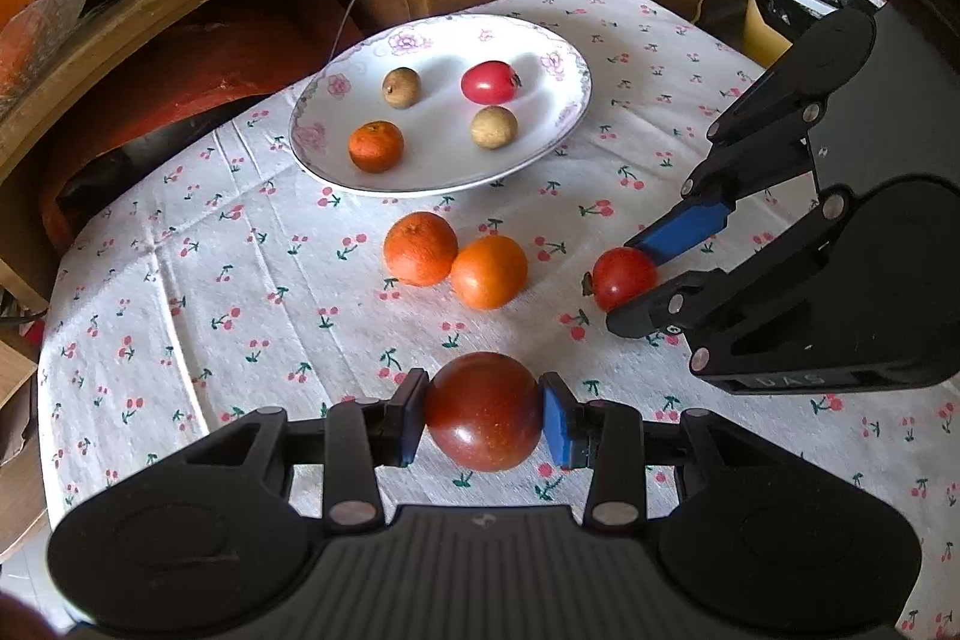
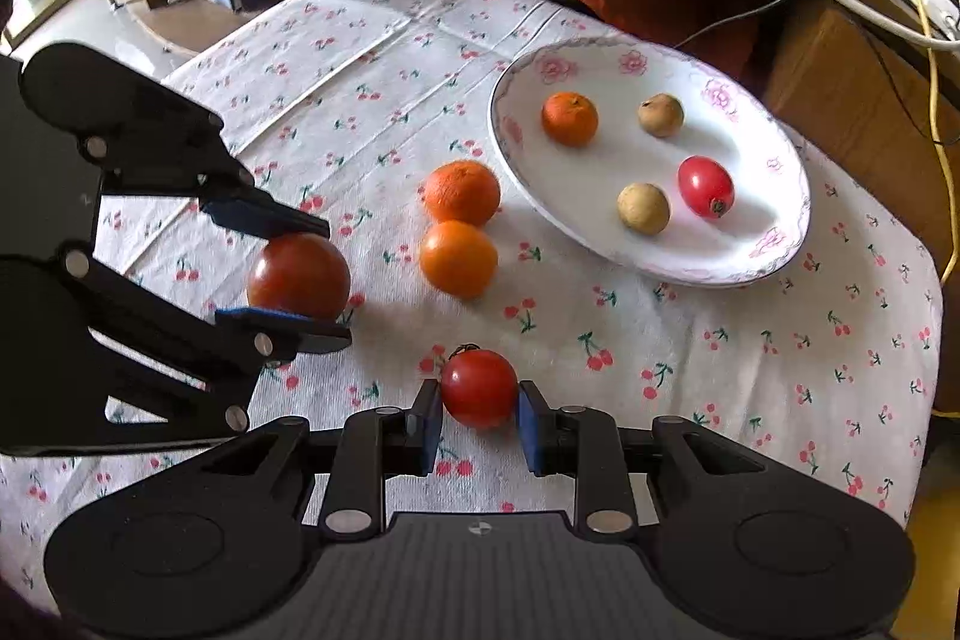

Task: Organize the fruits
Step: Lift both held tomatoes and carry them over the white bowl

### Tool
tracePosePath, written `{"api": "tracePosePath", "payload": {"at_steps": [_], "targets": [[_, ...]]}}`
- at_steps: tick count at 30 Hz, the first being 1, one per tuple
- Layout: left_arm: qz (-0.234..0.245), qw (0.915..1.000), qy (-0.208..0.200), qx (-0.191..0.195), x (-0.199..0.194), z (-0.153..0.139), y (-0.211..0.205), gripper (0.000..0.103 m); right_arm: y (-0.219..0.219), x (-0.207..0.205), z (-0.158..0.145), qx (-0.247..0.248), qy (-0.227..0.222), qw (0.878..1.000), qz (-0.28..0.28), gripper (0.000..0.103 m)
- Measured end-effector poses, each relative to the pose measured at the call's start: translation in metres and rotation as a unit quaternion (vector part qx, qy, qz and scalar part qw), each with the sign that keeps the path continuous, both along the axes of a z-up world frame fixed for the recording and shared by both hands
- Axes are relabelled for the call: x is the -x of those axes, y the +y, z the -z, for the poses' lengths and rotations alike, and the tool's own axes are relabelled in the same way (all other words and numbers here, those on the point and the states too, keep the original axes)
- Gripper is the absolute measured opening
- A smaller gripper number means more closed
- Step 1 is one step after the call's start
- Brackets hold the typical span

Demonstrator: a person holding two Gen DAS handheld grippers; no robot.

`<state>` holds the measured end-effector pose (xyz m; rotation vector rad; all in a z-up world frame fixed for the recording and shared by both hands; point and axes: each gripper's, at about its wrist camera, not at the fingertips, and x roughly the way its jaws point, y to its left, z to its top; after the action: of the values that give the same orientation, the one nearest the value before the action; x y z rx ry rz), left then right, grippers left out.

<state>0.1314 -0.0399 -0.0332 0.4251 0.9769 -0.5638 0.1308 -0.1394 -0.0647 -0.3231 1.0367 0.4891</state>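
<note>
Plate (image 1: 564,136) holds four fruits; two oranges (image 1: 420,249) lie beside it. Left gripper (image 1: 485,415) clamps a dark-red plum (image 1: 483,411); right gripper (image 2: 480,415) clamps a glossy tomato (image 2: 479,388).

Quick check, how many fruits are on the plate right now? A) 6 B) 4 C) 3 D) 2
B: the plate holds one small orange, one red tomato and two tan round fruits; the other two oranges sit on the tablecloth.
</note>
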Motion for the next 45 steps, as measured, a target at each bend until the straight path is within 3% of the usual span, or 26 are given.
{"api": "tracePosePath", "payload": {"at_steps": [30, 45], "targets": [[0.014, 0.9998, 0.005, -0.017, 0.000, 0.005, -0.010, 0.047, 0.001, -0.004, -0.001, -0.007, -0.001, 1.000, 0.008, 0.022], [-0.002, 0.9998, -0.017, -0.010, -0.010, -0.008, -0.011, 0.047, -0.005, -0.005, -0.012, -0.025, -0.011, 0.999, 0.022, 0.022]]}}
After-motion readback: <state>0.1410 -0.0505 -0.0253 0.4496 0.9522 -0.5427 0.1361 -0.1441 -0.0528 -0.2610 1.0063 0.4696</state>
